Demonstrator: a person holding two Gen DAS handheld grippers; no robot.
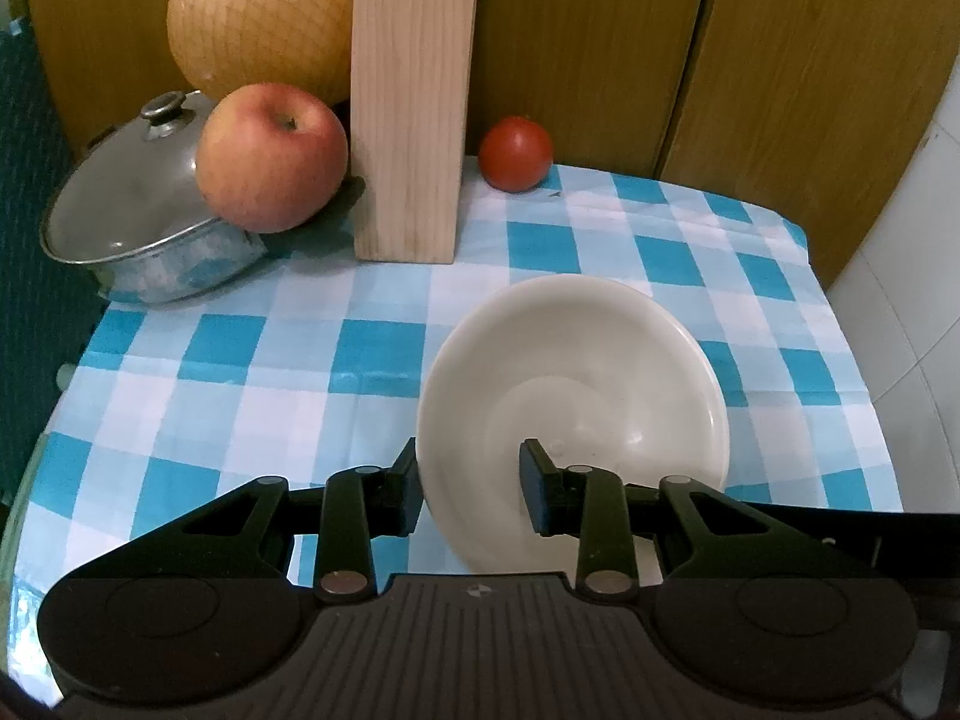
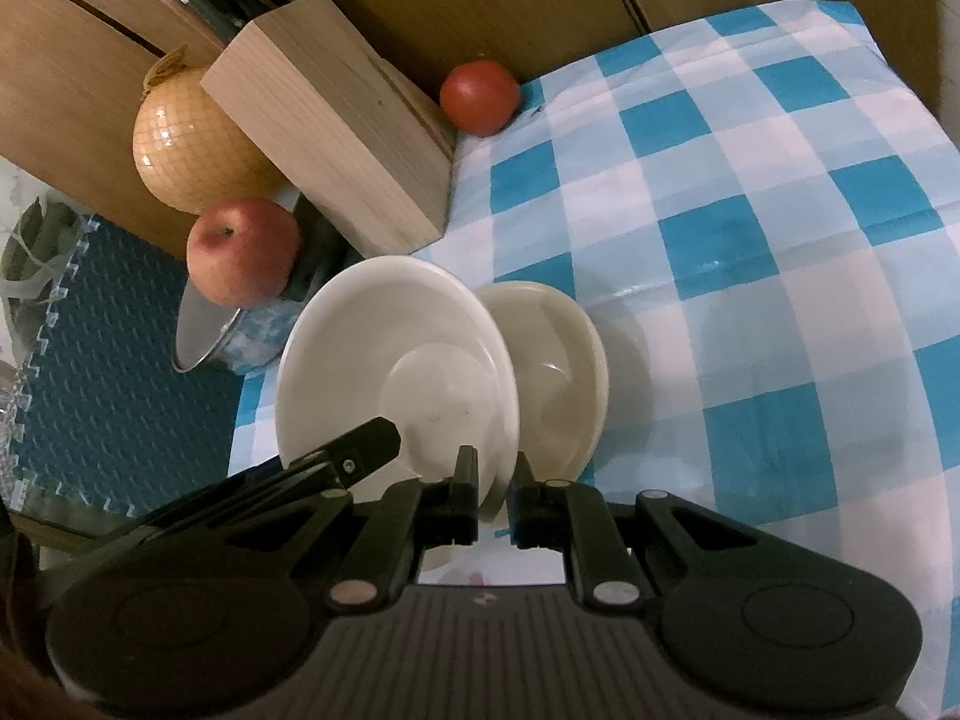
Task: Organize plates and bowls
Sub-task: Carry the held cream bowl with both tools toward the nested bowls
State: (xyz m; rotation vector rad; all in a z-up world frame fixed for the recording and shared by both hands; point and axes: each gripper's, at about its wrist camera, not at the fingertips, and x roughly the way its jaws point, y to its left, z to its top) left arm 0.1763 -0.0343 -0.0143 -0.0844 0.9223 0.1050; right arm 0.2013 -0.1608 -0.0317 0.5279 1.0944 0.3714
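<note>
In the left wrist view a cream plate (image 1: 570,372) lies on the blue checked tablecloth (image 1: 240,372). My left gripper (image 1: 474,489) is open, its jaws straddling the plate's near left rim, one finger outside and one inside. In the right wrist view my right gripper (image 2: 493,501) is shut on the rim of a cream plate (image 2: 384,348) and holds it tilted above the cloth. A second cream dish (image 2: 558,372) sits just right of it on the cloth. The left gripper's finger (image 2: 354,450) shows at the held plate's lower left.
A wooden knife block (image 1: 414,102) stands at the back. A lidded steel pot (image 1: 132,210), an apple (image 1: 270,156) and a netted pomelo (image 1: 258,6) are back left. A tomato (image 1: 516,153) sits by the wooden cabinet (image 1: 780,60). The table's right edge (image 1: 852,360) drops to tiled floor.
</note>
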